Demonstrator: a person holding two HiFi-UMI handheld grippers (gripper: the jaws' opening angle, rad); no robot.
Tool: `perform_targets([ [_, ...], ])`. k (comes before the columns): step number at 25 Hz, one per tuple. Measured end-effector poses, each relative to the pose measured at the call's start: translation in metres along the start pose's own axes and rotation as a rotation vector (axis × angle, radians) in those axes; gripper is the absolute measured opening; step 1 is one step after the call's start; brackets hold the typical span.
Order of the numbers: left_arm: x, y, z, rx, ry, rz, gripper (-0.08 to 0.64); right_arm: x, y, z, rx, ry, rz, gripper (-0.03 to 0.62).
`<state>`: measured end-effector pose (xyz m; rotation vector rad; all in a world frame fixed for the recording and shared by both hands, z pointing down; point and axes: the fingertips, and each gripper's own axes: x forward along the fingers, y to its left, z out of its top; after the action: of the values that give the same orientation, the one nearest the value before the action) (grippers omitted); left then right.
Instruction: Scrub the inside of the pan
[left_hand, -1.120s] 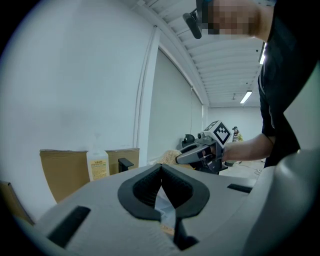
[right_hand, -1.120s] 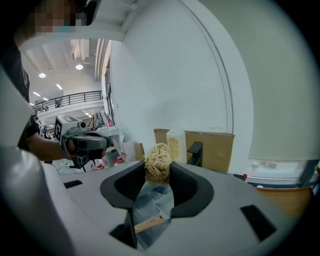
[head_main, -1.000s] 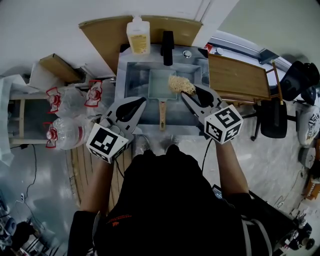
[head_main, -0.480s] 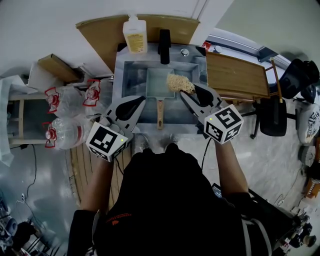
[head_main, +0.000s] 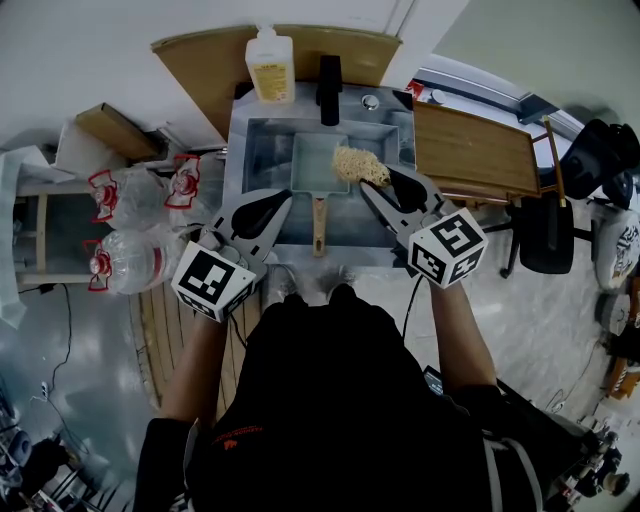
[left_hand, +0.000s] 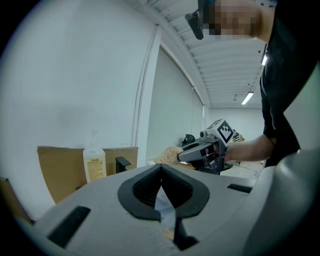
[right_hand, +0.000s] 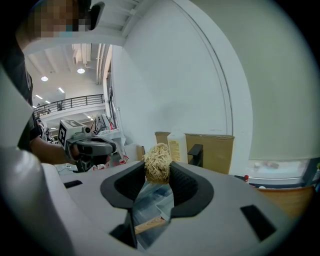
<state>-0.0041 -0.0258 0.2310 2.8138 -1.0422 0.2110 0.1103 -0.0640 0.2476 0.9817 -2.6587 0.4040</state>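
Your right gripper (head_main: 375, 184) clamps the scrubber (head_main: 359, 166) over the pan (head_main: 316, 160), which lies in the sink (head_main: 262, 150); your left gripper (head_main: 282, 202), pinched empty, hovers at the sink's front. Unheld, the pan could skid.

Sink (head_main: 238, 160) open from above. Pan (head_main: 312, 168) fills its middle, handle (head_main: 319, 225) reaching the front edge. Faucet (head_main: 330, 90) and soap bottle (head_main: 270, 65) block the back edge. Scrubber (head_main: 360, 165) in my right gripper (head_main: 378, 185) covers the pan's right side; left side free.
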Motion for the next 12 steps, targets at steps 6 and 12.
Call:
perform_targets([
  [6,-0.0005,-0.0006,-0.0006,-0.002,0.0,0.001,0.018,-0.0001,0.0011,-0.0008,0.001,0.0,0.002,0.152],
  [12,-0.0003,0.0011,-0.0046,-0.015,0.013,0.005,0.018,0.0012,0.002,-0.0016,0.004,0.004,0.004,0.152],
])
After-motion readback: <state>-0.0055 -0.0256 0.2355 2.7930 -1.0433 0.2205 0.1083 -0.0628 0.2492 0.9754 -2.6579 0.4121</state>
